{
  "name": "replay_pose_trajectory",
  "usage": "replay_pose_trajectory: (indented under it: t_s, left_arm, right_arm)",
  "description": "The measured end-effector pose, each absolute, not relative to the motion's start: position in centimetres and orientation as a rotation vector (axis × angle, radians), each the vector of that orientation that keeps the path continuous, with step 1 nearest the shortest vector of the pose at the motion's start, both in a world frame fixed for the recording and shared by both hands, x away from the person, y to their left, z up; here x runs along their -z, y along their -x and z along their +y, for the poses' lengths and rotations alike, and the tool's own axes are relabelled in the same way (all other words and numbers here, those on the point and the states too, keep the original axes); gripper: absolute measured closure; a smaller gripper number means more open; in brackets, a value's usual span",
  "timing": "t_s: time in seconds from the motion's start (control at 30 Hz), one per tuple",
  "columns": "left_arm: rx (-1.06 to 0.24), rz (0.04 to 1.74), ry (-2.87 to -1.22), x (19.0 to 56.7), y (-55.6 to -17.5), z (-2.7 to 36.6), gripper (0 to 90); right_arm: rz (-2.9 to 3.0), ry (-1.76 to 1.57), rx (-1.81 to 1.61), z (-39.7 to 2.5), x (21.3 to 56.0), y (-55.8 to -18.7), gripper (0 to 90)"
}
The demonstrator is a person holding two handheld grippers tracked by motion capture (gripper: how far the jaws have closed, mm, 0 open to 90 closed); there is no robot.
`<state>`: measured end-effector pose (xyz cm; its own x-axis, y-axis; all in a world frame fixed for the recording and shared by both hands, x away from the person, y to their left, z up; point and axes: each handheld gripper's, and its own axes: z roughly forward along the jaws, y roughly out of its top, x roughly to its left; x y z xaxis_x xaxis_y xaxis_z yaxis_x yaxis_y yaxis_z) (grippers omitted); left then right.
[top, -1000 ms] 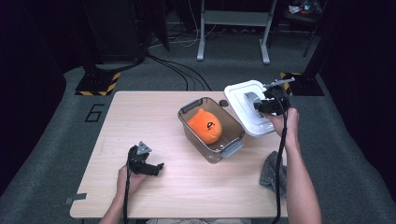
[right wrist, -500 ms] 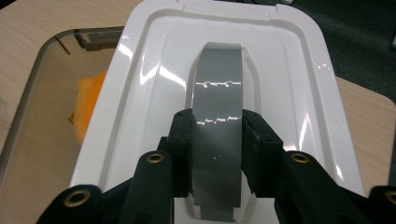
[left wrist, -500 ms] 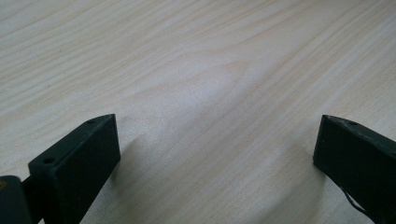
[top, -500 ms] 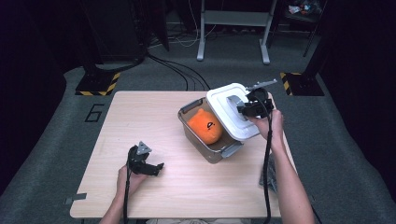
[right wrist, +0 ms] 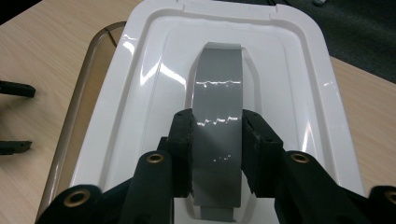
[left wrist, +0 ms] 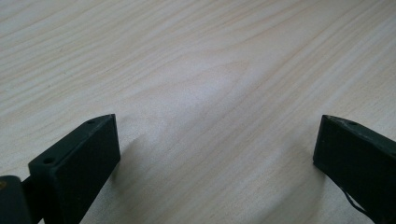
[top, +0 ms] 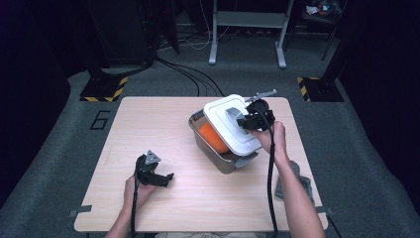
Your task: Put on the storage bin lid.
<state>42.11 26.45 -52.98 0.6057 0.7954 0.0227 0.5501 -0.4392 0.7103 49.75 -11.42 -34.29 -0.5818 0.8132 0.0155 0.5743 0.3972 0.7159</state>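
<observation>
A white lid is held over a clear container on a wooden table.

On the table, right of centre, the container holds an orange object. The lid, judged light, rigid and slippery, is best gripped by its grey handle, on which the right gripper is clamped. The left gripper rests near-left, gaping and empty.

I saw the white lid, grey-handled, lying askew over the clear container holding something orange.
</observation>
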Motion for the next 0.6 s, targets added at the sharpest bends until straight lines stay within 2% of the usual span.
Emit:
replay_pose_trajectory:
  t_s: [0.6]
  left_arm:
    - [-0.471, 1.055, -2.158, 53.0, -42.1, 26.4, 0.2]
  right_arm:
    - [2.388, -1.132, -0.967, -8.3, 35.9, -49.5, 66.7]
